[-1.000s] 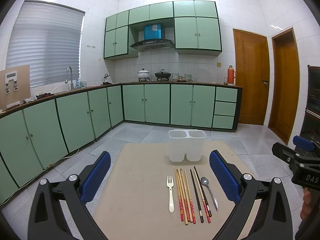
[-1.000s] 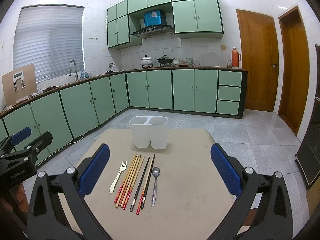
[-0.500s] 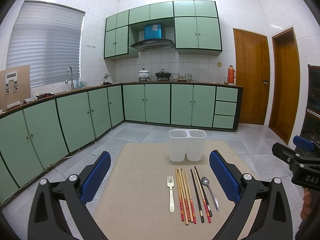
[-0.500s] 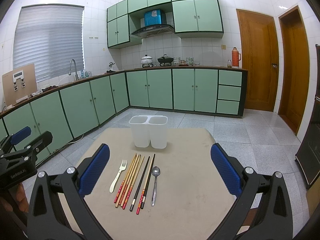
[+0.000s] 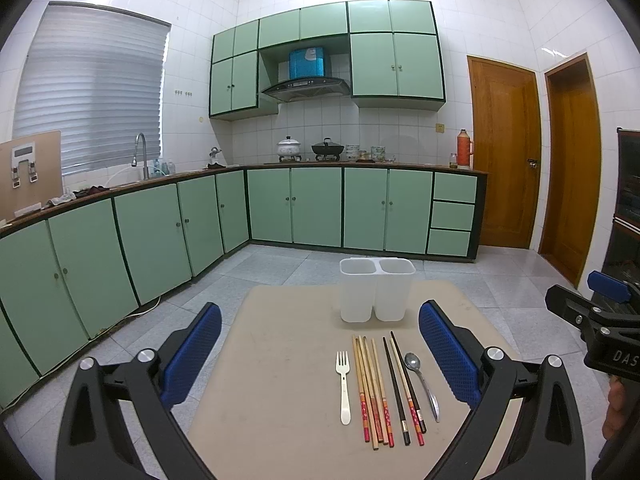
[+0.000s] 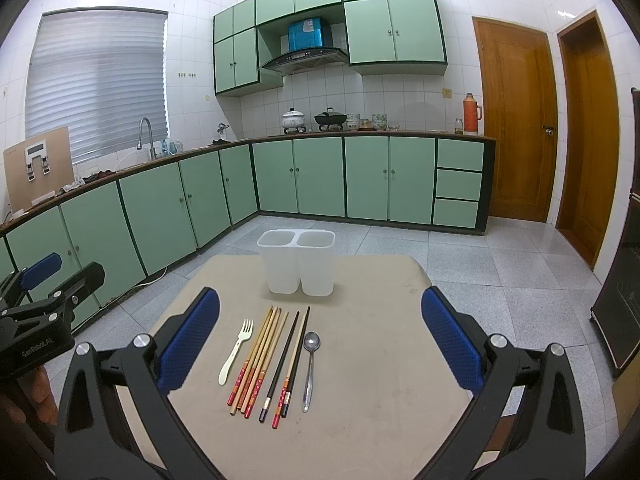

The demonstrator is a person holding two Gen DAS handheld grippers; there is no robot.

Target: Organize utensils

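- Utensils lie in a row on my worktop (image 5: 280, 360): white fork (image 5: 344, 387), wooden chopsticks (image 5: 372, 390), dark chopsticks (image 5: 402, 386), metal spoon (image 5: 422, 378), all just before the empty two-cell holder (image 5: 376, 290).
- My left tool (image 5: 320, 354) and right tool (image 6: 320, 338) both gape, holding nothing.
- Light, stiff, probably slippery: I'd pinch each mid-shaft.
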